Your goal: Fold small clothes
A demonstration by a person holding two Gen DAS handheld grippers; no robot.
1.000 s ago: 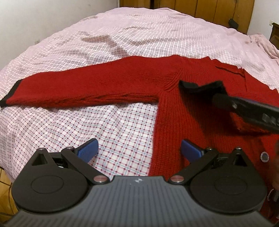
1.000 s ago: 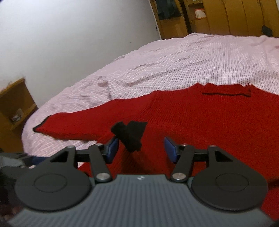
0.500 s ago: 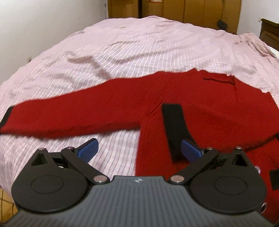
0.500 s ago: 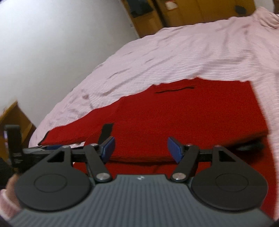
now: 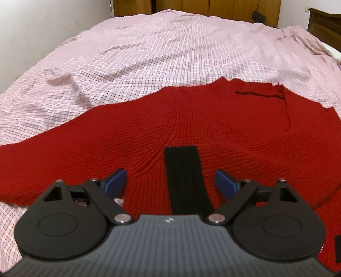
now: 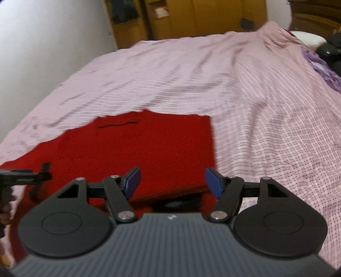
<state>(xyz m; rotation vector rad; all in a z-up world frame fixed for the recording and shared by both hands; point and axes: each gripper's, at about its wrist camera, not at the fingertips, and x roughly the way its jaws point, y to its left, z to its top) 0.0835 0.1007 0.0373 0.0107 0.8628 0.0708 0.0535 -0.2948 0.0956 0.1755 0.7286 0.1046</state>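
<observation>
A red knit sweater lies flat on the bed. One sleeve stretches left. The other sleeve is folded across the body, its black cuff lying on the red knit. My left gripper is open and empty, just above the black cuff. In the right wrist view the sweater shows a straight folded right edge. My right gripper is open and empty above that folded side. The left gripper shows at the left edge of the right wrist view.
The bed is covered by a pink checked sheet with wrinkles at the left. Wooden wardrobes stand behind the bed. A white wall runs along the left. A dark heap and purple fabric lie at the far right.
The right gripper let go of the black cuff, which now lies on the sweater body, and swung right. The left gripper moved in over the cuff.
</observation>
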